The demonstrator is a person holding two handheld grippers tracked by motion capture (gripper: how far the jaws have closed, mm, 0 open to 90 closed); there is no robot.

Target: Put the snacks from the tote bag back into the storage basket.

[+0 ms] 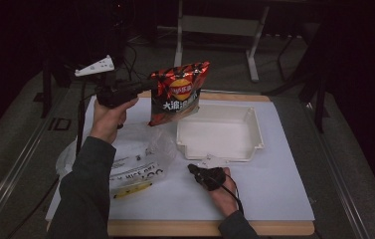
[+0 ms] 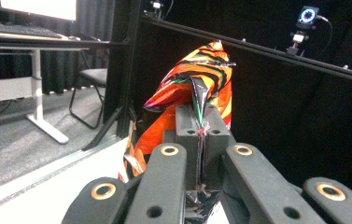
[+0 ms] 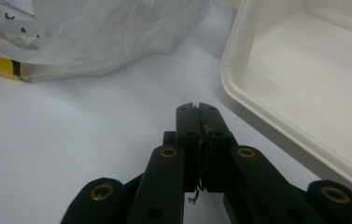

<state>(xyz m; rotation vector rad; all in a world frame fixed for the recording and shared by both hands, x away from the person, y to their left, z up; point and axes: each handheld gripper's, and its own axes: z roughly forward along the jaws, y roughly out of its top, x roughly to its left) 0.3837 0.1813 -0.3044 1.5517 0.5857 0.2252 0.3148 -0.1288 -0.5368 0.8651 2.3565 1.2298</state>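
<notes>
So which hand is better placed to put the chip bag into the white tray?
Left. The left gripper already holds the chip bag by its edge, lifted beside the white tray. The right gripper rests shut and empty on the table.

A crisp bag (image 1: 180, 92) in red, orange and black foil, with a round yellow logo and white characters printed on its front, is held in the air, upright and slightly tilted. It hangs clear of the worktop (image 1: 274, 184), above the near left corner of a white tray (image 1: 254, 142). One side edge of the bag (image 2: 197, 93) is pinched flat, and the foil is crumpled and glossy there.
</notes>
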